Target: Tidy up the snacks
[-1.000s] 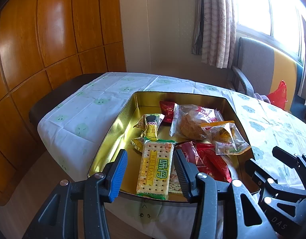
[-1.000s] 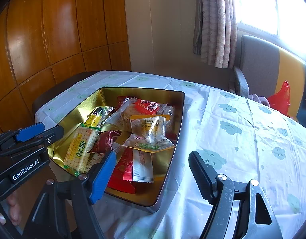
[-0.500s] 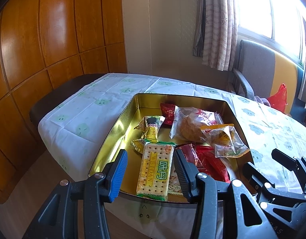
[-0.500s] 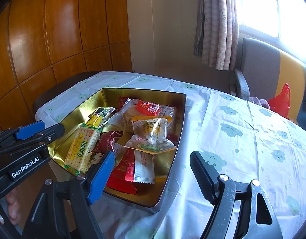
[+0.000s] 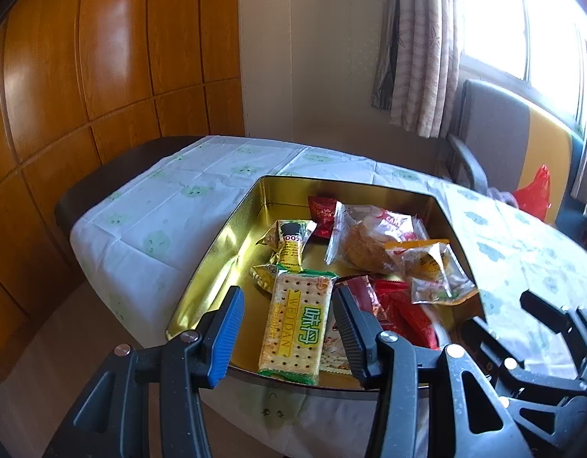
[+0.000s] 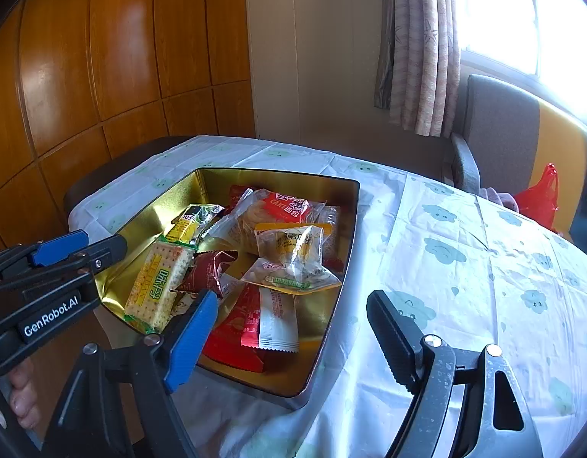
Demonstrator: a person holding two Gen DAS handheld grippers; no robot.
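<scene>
Left wrist: parted left claw (image 5: 287, 330) frames cracker packet (image 5: 296, 329).

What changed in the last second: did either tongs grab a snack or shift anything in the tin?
Nothing was grabbed or let go. Both views drifted only slightly, as if the tongs eased back a touch. The left tongs stay open over the cracker pack, the right tongs open above the gold tin. The snacks lie as before.

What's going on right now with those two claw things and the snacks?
Left gripper open, empty, fingers either side of cracker pack. Right gripper open, empty. Snacks piled in gold tin. Nothing blocking.
</scene>
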